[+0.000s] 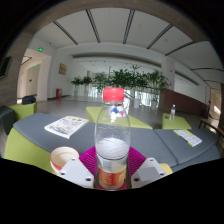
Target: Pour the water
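Note:
A clear plastic bottle (112, 135) with a red cap and an orange label stands upright between my fingers. It is part full of water. Both magenta pads (90, 158) press against its lower sides, so my gripper (112, 172) is shut on it. The bottle seems held above the grey table (150, 140). A small paper cup (63, 157) with a red rim stands on the table just left of my left finger, close beside the bottle.
A magazine (68, 125) lies on the table beyond the cup. A yellow-green mat (183, 136) and a small bottle (172, 112) are far right. Potted plants (125, 80) line the hall behind. Dark chairs (10, 115) stand at the left.

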A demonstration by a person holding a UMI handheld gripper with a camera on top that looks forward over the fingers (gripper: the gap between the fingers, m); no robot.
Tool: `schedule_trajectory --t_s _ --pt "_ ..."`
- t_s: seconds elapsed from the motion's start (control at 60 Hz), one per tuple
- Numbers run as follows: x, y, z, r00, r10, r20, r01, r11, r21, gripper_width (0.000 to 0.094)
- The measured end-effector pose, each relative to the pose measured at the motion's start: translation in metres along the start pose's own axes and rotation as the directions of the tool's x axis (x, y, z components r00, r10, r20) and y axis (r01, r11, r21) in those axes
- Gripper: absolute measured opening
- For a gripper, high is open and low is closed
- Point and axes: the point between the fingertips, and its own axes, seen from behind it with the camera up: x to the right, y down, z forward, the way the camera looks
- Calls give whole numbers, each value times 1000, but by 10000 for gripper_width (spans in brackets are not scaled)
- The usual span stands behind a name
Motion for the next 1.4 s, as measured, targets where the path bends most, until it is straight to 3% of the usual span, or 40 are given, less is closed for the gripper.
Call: schedule_trajectory --t_s 0.1,0.133,0.233,0.35,0.45,0.483,0.683,0.817,1.1,1.4 --pt "-2 26 10 1000 -4 -2 4 999 -35 375" --pt "0 20 11 1000 2 -5 -2 1000 12 364" --pt "4 20 8 1000 27 -11 -26 1000 12 407" --pt "13 27 5 997 69 -18 -70 997 -32 567" --pt "13 22 -9 994 106 -37 -108 992 -63 874" --pt "16 20 -17 993 105 -50 -108 991 -76 835" --pt "10 -1 -100 996 65 -64 -71 992 -102 861" --pt "8 -20 -176 991 80 -108 -90 992 -88 861" --pt "-21 -41 -303 988 104 -114 -113 991 -76 859" --pt "-35 -50 -352 993 65 -103 -71 996 -57 860"
